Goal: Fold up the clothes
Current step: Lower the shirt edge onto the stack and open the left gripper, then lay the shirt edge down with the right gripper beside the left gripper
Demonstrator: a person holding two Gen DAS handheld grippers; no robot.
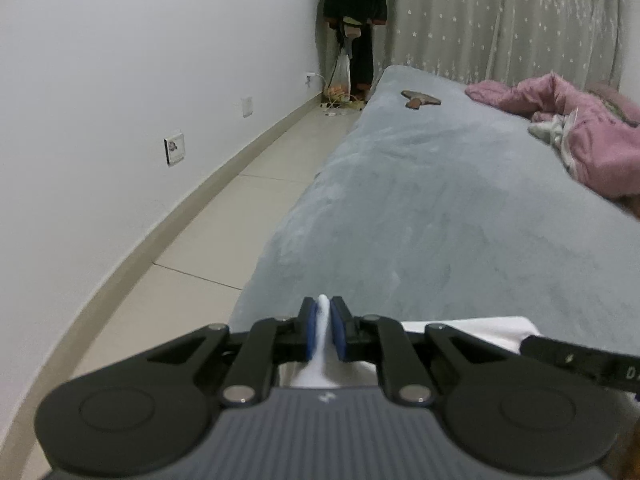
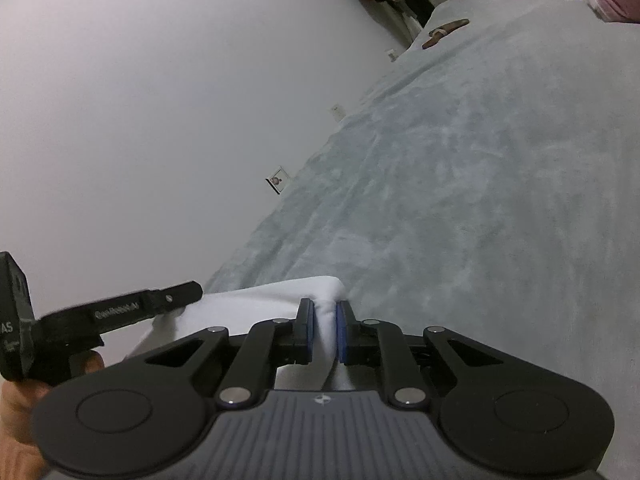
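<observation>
A white garment (image 1: 460,330) hangs stretched between my two grippers above the near edge of the grey-blue bed (image 1: 460,208). My left gripper (image 1: 323,330) is shut on a pinched fold of the white cloth between its blue pads. My right gripper (image 2: 323,330) is shut on another edge of the same white garment (image 2: 256,300). The left gripper's black body (image 2: 120,308) shows at the left of the right wrist view, held by a hand. Most of the garment is hidden below the grippers.
A pink quilt (image 1: 572,128) lies bunched at the bed's far right. A small brown object (image 1: 418,99) lies near the far end of the bed. Tiled floor (image 1: 224,208) runs between bed and white wall. Dark clothes (image 1: 354,20) hang in the corner beside a starred curtain (image 1: 500,16).
</observation>
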